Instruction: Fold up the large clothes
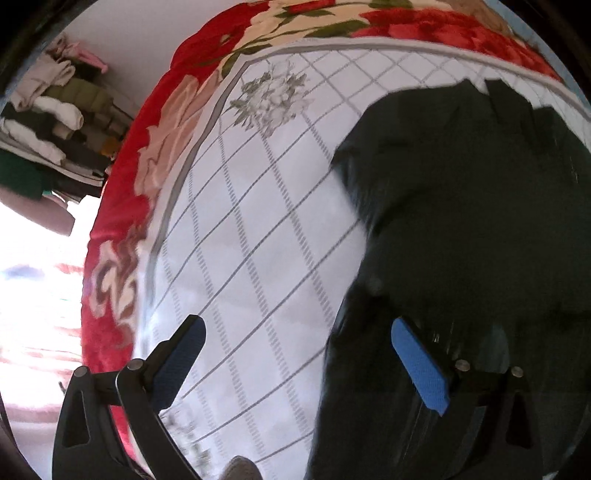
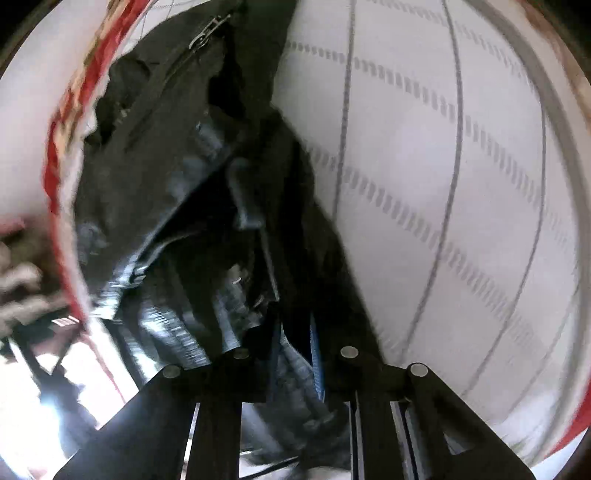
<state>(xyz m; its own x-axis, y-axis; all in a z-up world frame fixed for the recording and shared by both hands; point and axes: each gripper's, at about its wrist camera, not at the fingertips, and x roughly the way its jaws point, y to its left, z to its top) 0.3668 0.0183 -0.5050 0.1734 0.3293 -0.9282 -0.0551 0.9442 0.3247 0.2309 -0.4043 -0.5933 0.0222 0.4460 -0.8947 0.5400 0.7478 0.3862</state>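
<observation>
A large black jacket (image 1: 461,221) lies on a white checked bedsheet (image 1: 258,240), filling the right of the left wrist view. My left gripper (image 1: 299,339) hangs above the jacket's left edge, open wide, its blue pads (image 1: 417,362) holding nothing. In the right wrist view the same jacket (image 2: 177,184) is bunched and shiny, with a zipper (image 2: 207,33) near the top. My right gripper (image 2: 295,350) has its jaws nearly together, with a fold of the black fabric pinched between the blue pads (image 2: 316,354).
A red flowered blanket (image 1: 122,184) borders the sheet on the left and far side. Beyond it, stacked clothes (image 1: 48,122) sit at the upper left, with bright glare below them. White sheet (image 2: 443,184) spreads to the right of the jacket.
</observation>
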